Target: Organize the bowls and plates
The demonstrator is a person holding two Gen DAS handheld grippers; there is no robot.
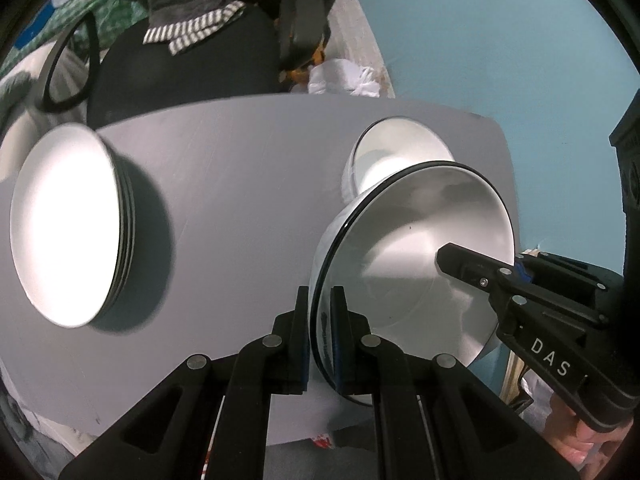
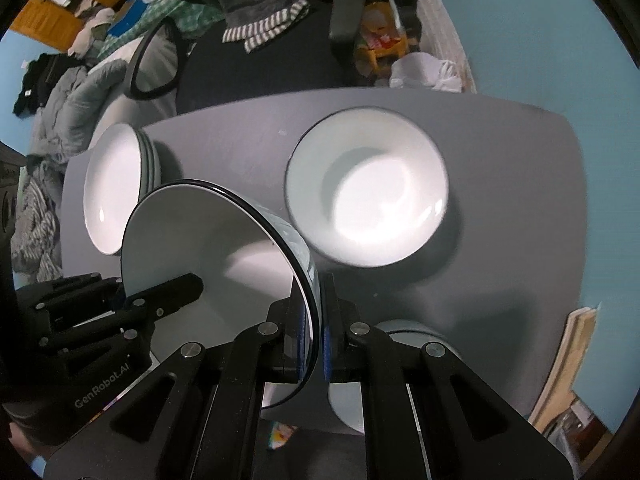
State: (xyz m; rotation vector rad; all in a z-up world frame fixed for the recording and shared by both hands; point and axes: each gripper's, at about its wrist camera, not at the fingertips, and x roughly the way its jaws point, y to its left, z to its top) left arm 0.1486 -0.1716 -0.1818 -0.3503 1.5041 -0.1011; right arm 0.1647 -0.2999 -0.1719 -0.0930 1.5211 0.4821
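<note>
A white bowl with a black rim (image 1: 412,256) hangs tilted above the grey table (image 1: 240,160). My left gripper (image 1: 320,304) is shut on its near rim. In the right wrist view the same bowl (image 2: 216,248) is pinched at its opposite rim by my right gripper (image 2: 317,300), also shut. Each gripper shows in the other's view, with one finger reaching into the bowl. A stack of white plates (image 1: 64,224) lies at the table's left end. A second white bowl (image 2: 368,188) stands on the table beyond the held one.
A pale round dish (image 2: 404,332) sits at the table's near edge, partly hidden under my right gripper. A black chair (image 2: 260,76) draped with clothes stands behind the table (image 2: 512,208). Blue floor (image 1: 500,40) surrounds the table; clutter lies at the back.
</note>
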